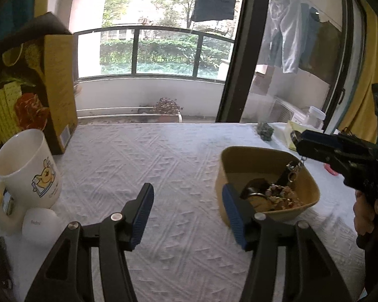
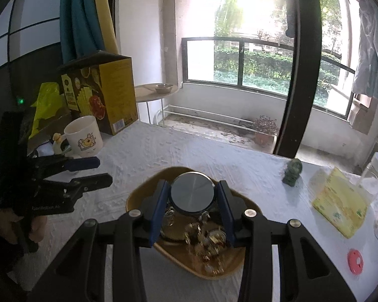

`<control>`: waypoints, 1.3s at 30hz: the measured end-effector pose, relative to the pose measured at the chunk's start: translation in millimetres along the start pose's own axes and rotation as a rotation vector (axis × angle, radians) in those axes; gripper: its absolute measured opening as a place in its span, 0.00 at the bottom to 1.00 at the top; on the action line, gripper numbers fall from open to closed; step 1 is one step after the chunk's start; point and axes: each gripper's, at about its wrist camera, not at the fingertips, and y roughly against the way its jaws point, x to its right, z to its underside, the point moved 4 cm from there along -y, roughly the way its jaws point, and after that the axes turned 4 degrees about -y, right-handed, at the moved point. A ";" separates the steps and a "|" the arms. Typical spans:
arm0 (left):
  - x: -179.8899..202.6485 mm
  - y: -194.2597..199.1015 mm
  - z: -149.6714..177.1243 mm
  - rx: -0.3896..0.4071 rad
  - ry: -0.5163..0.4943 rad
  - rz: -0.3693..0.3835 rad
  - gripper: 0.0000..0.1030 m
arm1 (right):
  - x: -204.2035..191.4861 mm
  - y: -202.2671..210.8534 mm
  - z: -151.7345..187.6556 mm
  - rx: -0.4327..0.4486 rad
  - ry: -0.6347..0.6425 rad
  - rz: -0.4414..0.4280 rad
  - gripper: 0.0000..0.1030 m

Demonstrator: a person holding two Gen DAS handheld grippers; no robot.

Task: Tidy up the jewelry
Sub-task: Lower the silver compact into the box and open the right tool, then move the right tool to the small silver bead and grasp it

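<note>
Left wrist view: your left tool (image 1: 187, 214) is nearest, its fingers spread w/ nothing between them, just bare white desk (image 1: 163, 156). Its right finger sits at the near-left rim of the tan bowl (image 1: 239, 156), which holds the jewelry pile (image 1: 277, 196). Mug (image 1: 25, 171) stands well left.

Right wrist view: your right tool (image 2: 192, 201) pinches a round watch (image 2: 192, 195) above the bowl (image 2: 138, 201), strap/chain hanging into the pile, I think. Judgement: lower it till the dangling bit rests before letting go, so nothing snags or flicks out. Keep the left tool beside the rim to steady the bowl, not inside it.
</note>
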 end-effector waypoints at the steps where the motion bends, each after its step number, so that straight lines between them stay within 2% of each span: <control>1: -2.6 -0.4 0.6 0.000 0.005 -0.002 0.55 | -1.3 -4.3 -2.3 -0.001 0.001 0.000 0.37; 17: -25.1 -2.3 10.4 -0.001 0.062 0.006 0.56 | -21.4 -78.7 -8.4 -0.104 0.028 -0.017 0.37; 19: -24.4 -0.7 10.0 0.002 0.061 0.005 0.56 | -25.5 -81.9 -8.4 -0.112 0.036 -0.024 0.43; 26: -21.6 6.2 7.4 0.017 0.058 -0.001 0.56 | -32.0 -75.8 -9.0 -0.103 0.054 -0.019 0.46; 39: -1.3 34.8 12.2 0.048 0.024 0.009 0.56 | -26.0 -18.7 -1.0 -0.056 0.037 0.024 0.46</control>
